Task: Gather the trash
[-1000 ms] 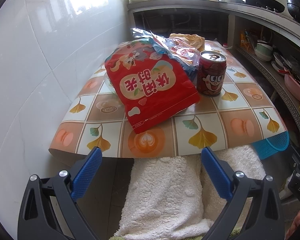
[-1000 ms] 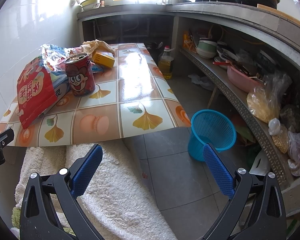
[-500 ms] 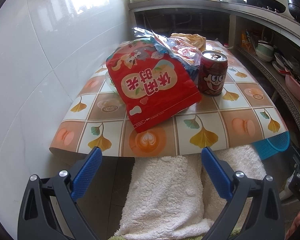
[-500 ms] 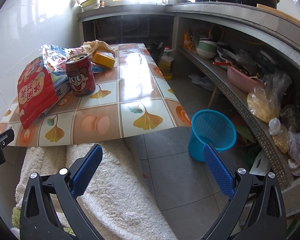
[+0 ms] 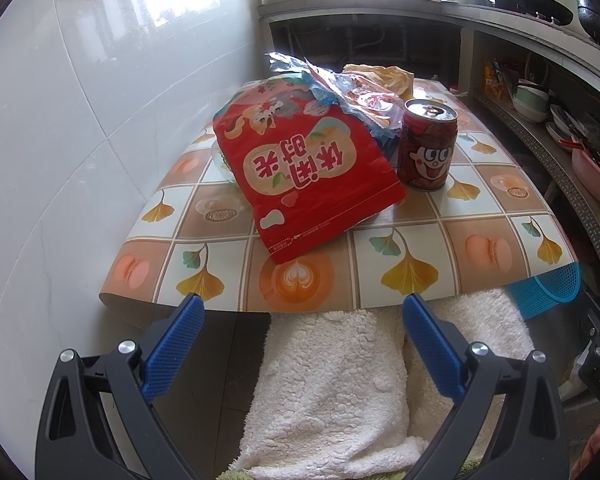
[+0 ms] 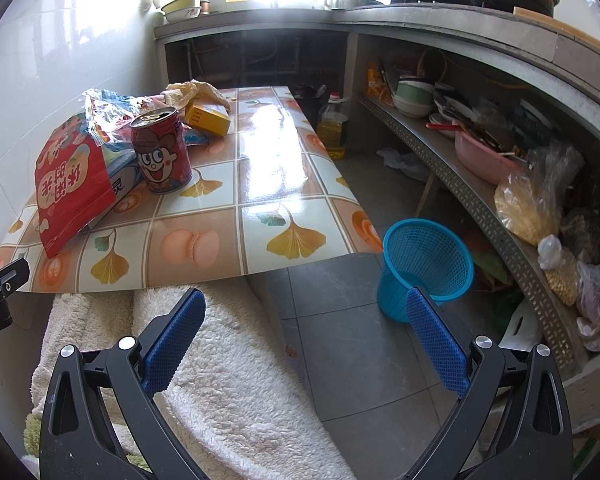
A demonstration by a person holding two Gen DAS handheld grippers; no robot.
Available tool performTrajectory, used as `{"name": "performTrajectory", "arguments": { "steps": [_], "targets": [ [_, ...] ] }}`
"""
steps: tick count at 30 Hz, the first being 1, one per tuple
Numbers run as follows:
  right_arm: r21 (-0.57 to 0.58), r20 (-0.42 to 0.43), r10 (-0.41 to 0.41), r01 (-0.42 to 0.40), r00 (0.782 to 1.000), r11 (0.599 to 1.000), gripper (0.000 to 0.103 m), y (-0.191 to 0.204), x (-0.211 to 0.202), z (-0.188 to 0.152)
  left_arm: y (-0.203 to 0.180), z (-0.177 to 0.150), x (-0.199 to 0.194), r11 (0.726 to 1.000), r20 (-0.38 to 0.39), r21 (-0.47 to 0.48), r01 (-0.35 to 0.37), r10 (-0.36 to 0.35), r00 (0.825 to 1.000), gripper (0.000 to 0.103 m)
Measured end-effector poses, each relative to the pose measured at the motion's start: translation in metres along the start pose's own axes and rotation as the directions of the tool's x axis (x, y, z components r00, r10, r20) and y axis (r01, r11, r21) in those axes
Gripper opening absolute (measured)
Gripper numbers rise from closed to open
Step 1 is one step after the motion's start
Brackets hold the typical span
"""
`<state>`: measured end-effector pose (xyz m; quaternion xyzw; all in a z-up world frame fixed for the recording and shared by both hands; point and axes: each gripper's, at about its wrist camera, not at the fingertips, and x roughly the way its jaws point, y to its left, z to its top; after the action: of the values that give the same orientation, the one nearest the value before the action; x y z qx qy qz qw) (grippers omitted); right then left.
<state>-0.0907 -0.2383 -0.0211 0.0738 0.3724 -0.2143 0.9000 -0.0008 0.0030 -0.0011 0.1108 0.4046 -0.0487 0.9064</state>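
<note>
A red snack bag (image 5: 306,184) (image 6: 70,186) lies on the patterned table (image 5: 412,256) (image 6: 268,184), leaning on other wrappers. To its right a red drink can (image 5: 427,146) (image 6: 162,156) stands upright. Behind them lie crumpled clear-blue wrappers (image 5: 340,92) (image 6: 108,114), a yellow box (image 6: 208,118) and a yellowish crumpled bag (image 5: 384,74) (image 6: 198,90). On the floor right of the table stands a blue mesh bin (image 6: 426,266) (image 5: 548,290). My left gripper (image 5: 300,308) is open, short of the table's near edge. My right gripper (image 6: 302,304) is open too, nothing between its fingers.
White fleecy cloth (image 5: 332,392) (image 6: 220,368) covers a person's legs under the table edge. A white tiled wall (image 5: 60,140) runs along the left. A shelf (image 6: 480,200) with bowls and bags lines the right; an oil bottle (image 6: 332,128) stands on the floor.
The left wrist view has crept slightly toward the table; the snack bag and can sit a little lower and closer. The right view is nearly unchanged.
</note>
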Motion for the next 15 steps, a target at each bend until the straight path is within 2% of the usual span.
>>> {"name": "performTrajectory", "arguments": {
  "steps": [15],
  "targets": [
    [0.002,0.002,-0.003,0.003,1.0,1.0,0.096,-0.0004,0.0008,0.0016,-0.0005,-0.0003,-0.0006,1.0,-0.001,0.0,0.0,0.0,1.0,0.097]
  ]
}}
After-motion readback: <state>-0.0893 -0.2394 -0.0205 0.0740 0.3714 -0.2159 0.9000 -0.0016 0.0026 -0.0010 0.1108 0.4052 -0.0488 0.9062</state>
